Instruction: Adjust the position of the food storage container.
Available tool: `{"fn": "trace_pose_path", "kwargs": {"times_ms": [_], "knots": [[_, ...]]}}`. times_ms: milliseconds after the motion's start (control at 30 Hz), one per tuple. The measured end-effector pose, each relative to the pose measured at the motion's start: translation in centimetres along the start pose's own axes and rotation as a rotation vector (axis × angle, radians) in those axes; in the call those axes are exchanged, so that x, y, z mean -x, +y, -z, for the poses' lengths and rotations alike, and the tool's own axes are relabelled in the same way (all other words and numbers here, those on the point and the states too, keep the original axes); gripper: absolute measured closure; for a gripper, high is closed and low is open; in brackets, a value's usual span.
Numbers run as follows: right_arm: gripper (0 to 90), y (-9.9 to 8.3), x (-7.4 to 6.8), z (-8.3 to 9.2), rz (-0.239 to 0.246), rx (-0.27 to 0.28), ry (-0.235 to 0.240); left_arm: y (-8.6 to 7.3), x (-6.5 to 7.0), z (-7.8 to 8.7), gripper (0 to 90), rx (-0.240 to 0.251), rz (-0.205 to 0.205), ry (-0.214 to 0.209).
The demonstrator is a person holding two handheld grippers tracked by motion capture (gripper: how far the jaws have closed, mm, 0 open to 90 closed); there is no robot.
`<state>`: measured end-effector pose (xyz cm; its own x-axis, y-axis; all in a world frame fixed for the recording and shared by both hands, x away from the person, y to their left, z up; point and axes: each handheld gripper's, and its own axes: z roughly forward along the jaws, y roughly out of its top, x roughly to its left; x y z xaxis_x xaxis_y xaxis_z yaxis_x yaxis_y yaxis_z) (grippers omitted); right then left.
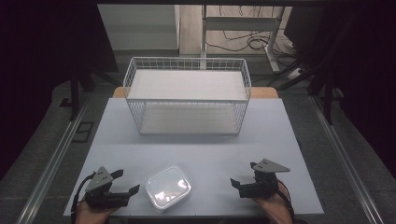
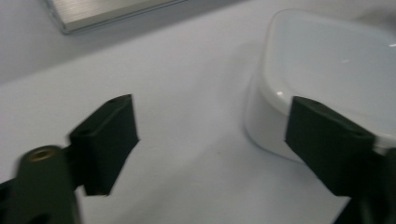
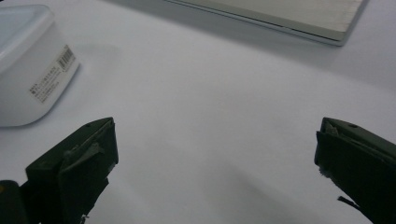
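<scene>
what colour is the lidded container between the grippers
White, with a translucent lid; the container shows best in the high view.

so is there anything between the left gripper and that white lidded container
Nothing visible. The left gripper sits just left of the white container with its jaws open, and bare table lies between them. In the left gripper view one jaw already overlaps the container's near corner, though contact cannot be told.
</scene>
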<state>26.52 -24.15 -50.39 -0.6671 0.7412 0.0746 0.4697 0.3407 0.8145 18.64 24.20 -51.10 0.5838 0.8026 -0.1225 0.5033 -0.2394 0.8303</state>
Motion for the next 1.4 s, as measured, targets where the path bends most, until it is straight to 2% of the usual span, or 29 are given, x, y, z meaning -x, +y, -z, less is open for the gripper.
{"fn": "trace_pose_path", "kwargs": {"times_ms": [100,133,167,200,233,267,400,433,467,500,567,600,633,700,733,767,900,967,1033,1100,1167,1300,1400], "knots": [[0.0,0.2,-0.4,-0.1,0.01,-0.006,0.013,0.0,0.4,0.5,32.7,-0.004,-0.019,-0.025],[1.0,0.3,-0.7,-0.2,0.013,-0.024,0.013,-0.1,0.5,0.6,43.4,-0.008,-0.021,-0.032],[1.0,0.3,-0.7,-0.2,0.013,-0.024,0.013,-0.1,0.7,0.6,43.4,-0.011,-0.022,-0.035],[5.7,0.5,-1.1,-0.2,0.017,-0.048,0.005,-0.1,0.9,0.7,54.1,-0.015,-0.012,-0.034],[5.7,0.5,-1.1,-0.2,0.017,-0.048,0.005,-0.1,1.1,0.7,54.1,-0.019,-0.003,-0.032],[7.7,0.5,-1.2,-0.2,0.015,-0.052,0.007,-0.1,1.4,0.8,58.5,-0.018,0.005,-0.033],[21.7,0.9,-1.9,-0.3,0.012,-0.075,0.04,-0.3,2.5,1.0,83.4,-0.048,-0.024,-0.033],[25.0,1.0,-2.0,-0.3,0.014,-0.082,0.048,-0.5,2.7,0.9,87.0,-0.07,-0.018,-0.048],[28.3,1.0,-2.2,-0.5,0.016,-0.088,0.062,-0.5,2.7,0.9,89.8,-0.07,-0.018,-0.048],[28.3,1.0,-2.2,-0.5,0.016,-0.088,0.062,-0.6,2.7,0.8,89.8,-0.085,-0.01,-0.053],[34.5,1.2,-2.7,-0.7,0.036,-0.098,0.073,-0.9,2.8,0.6,90.0,-0.118,0.001,-0.061],[39.9,1.4,-3.2,-0.8,0.054,-0.104,0.084,-0.9,2.9,0.6,90.0,-0.13,-0.001,-0.065],[39.9,1.4,-3.2,-0.8,0.054,-0.104,0.084,-1.0,3.0,0.5,90.0,-0.143,-0.004,-0.074],[47.9,1.7,-3.9,-1.1,0.085,-0.112,0.098,-1.0,3.3,0.2,90.0,-0.165,-0.01,-0.082],[47.9,1.7,-3.9,-1.1,0.085,-0.112,0.098,-1.0,3.4,0.1,90.0,-0.176,-0.01,-0.087],[52.5,1.8,-4.1,-1.4,0.092,-0.115,0.116,-1.0,3.6,-0.2,90.0,-0.193,-0.006,-0.096],[58.4,2.0,-4.6,-1.8,0.1,-0.12,0.154,-1.0,3.9,-0.8,90.0,-0.212,0.011,-0.101],[61.5,2.1,-5.2,-2.1,0.113,-0.132,0.175,-0.9,4.0,-1.2,90.0,-0.207,0.017,-0.092],[66.1,2.2,-5.9,-2.9,0.123,-0.157,0.21,-0.6,4.2,-1.9,89.9,-0.187,0.04,-0.113],[67.8,2.2,-6.1,-3.2,0.124,-0.165,0.225,-0.4,4.6,-2.5,90.0,-0.193,0.023,-0.095],[70.7,2.3,-6.6,-3.7,0.133,-0.181,0.246,-0.2,4.7,-3.0,89.9,-0.196,0.024,-0.094],[73.7,2.3,-7.5,-4.3,0.16,-0.198,0.261,0.2,4.4,-3.6,89.9,-0.182,0.043,-0.077],[75.1,2.3,-7.7,-4.7,0.16,-0.209,0.262,0.5,4.1,-4.1,89.9,-0.169,0.057,-0.072]]}}
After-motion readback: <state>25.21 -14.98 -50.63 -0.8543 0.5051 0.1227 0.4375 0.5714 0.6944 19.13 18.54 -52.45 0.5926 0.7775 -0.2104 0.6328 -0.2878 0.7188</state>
